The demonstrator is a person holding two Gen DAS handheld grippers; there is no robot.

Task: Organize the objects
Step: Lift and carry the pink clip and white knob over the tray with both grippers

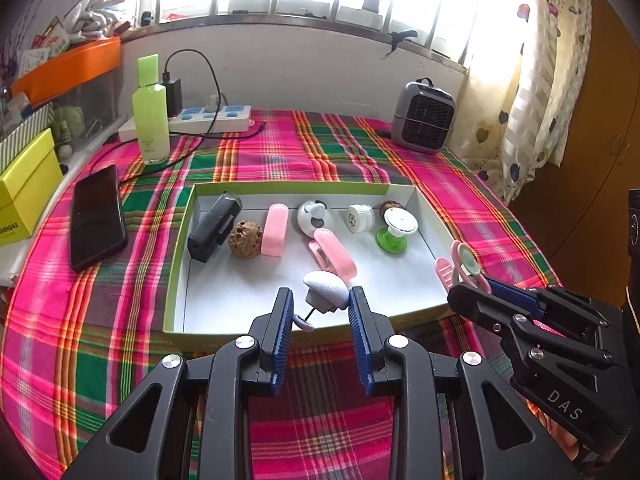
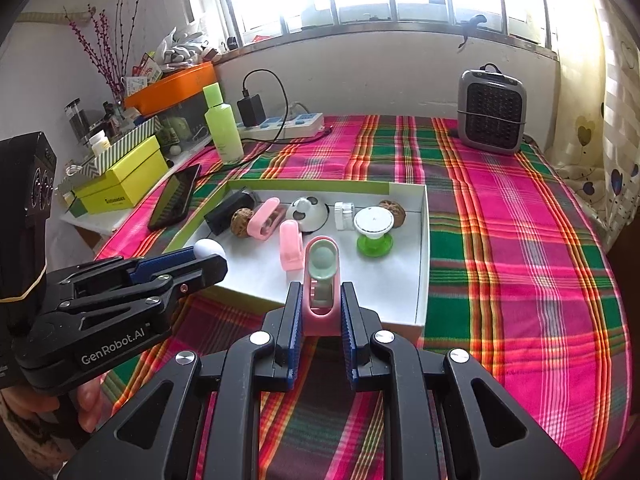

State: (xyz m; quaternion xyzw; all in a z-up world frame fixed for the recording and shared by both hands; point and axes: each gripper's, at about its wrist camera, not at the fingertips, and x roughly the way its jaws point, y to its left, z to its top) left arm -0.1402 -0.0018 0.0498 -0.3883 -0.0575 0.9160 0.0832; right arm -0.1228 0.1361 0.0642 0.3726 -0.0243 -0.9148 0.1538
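Observation:
A shallow white box with a green rim (image 1: 176, 264) (image 2: 422, 264) lies on the plaid cloth. In it lie a black device (image 1: 214, 226), a brown walnut (image 1: 245, 239), pink clips (image 1: 275, 230) (image 1: 334, 254), a panda toy (image 1: 314, 216), a white jar (image 1: 360, 218) and a green-and-white spool (image 1: 394, 230). My left gripper (image 1: 320, 308) is shut loosely on a small grey mushroom-shaped object (image 1: 326, 290) over the box's near edge. My right gripper (image 2: 320, 312) is shut on a pink clip with a green pad (image 2: 322, 276), held at the box's near right corner; it also shows in the left wrist view (image 1: 466, 266).
A black phone (image 1: 98, 216) lies left of the box. A green bottle (image 1: 150, 116), a power strip (image 1: 208, 118) and yellow boxes (image 1: 24, 184) stand at the back left. A small grey heater (image 1: 422, 116) stands at the back right. Curtains hang on the right.

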